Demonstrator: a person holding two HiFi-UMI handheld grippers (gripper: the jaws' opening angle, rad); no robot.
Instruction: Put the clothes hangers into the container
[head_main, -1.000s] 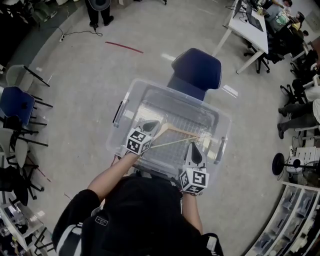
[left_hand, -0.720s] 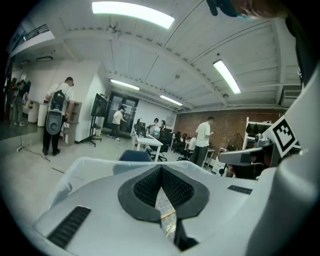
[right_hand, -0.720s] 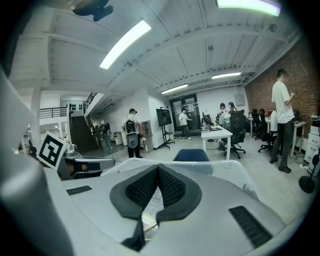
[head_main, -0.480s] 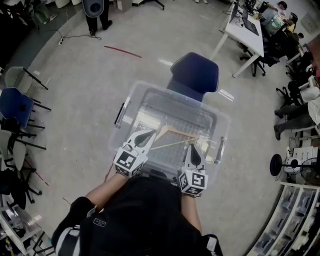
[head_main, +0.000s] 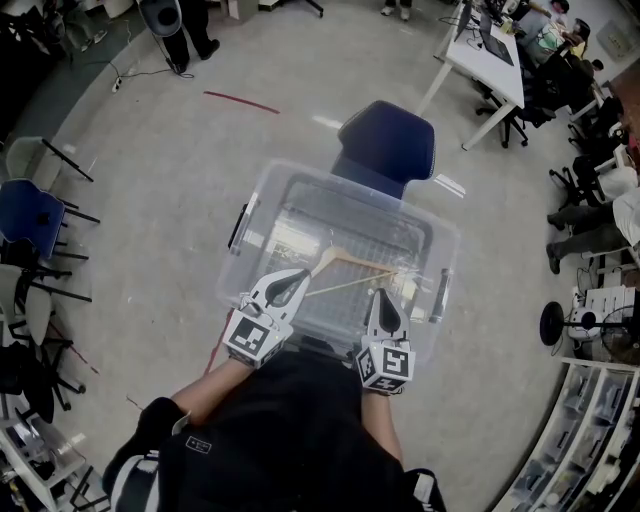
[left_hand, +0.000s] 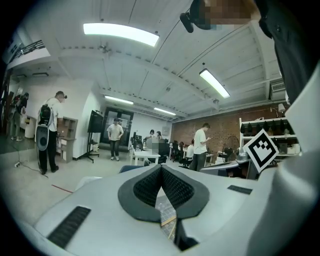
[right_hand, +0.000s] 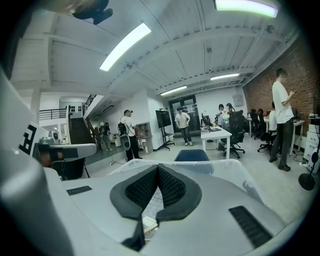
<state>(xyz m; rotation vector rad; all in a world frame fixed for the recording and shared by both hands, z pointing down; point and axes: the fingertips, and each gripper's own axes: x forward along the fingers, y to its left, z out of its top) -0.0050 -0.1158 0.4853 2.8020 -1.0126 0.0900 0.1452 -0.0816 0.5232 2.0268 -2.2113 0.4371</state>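
A clear plastic container (head_main: 262, 190) rests on a blue chair (head_main: 390, 140). One wooden clothes hanger (head_main: 350, 263) lies flat on its bottom. My left gripper (head_main: 298, 277) hovers over the container's near left edge, shut, with nothing between its jaws. Just short of the hanger's lower bar, my right gripper (head_main: 383, 296) is over the near right edge, also shut and empty. In the left gripper view the pads (left_hand: 172, 187) meet at the tip and a bit of the hanger (left_hand: 169, 221) shows below. The right gripper view shows shut pads (right_hand: 172, 186) and the container rim (right_hand: 225, 170).
A white desk (head_main: 490, 60) with office chairs stands at the back right. Folding chairs (head_main: 35, 210) line the left. A red strip (head_main: 240, 101) lies on the grey floor. Shelving (head_main: 590, 440) is at the lower right. People stand across the room (left_hand: 50, 130).
My left gripper has drawn back from the hanger's left end toward the person. The hanger stays lying in the container. The right gripper has barely moved.
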